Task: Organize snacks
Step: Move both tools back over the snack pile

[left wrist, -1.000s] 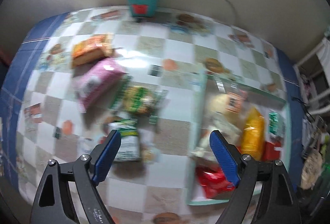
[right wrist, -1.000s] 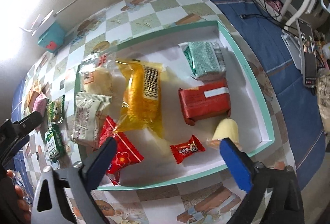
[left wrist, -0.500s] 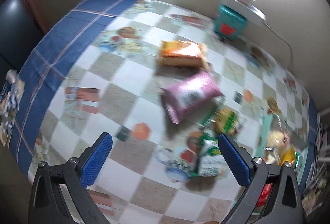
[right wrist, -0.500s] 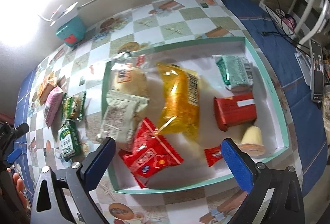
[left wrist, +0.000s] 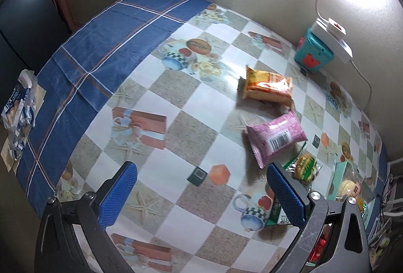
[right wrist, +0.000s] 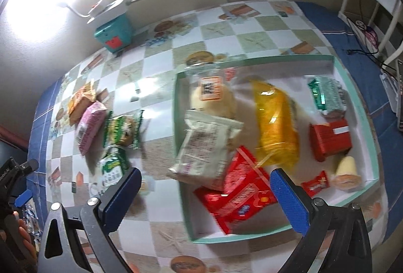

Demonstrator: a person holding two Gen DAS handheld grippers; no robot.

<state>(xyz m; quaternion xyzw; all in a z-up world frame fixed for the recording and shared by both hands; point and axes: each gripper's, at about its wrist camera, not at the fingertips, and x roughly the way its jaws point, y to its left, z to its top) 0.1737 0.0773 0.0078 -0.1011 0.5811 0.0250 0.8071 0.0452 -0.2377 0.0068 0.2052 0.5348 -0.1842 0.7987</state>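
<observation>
Four wrapped snacks lie loose on the checked tablecloth (left wrist: pixel 181 127), left of the teal-rimmed tray (right wrist: pixel 366 119) that already holds most of the haul. Nearest the wall is the orange packet (left wrist: pixel 267 89), then the pink packet (left wrist: pixel 275 137) just beside it, then a green-and-clear wrapped biscuit (left wrist: pixel 305 167), then a green-and-white pouch (right wrist: pixel 113 167) closest to me.

The left gripper (left wrist: pixel 201 193) hangs over bare cloth with its blue pads spread wide and nothing between them; the pink packet sits just off its right pad. The right gripper (right wrist: pixel 205 197) is likewise wide open and empty, poised over the tray's near edge above the red packet (right wrist: pixel 236 197).

These look like light, puffy film packs: soft, air-filled, glossy enough to slide on the smooth cloth. I'd judge the pink one is best taken across its short width at the middle, where the contents give the pads something firm to bear on, not by the crimped end seal. A hard squeeze could crush what's inside.
</observation>
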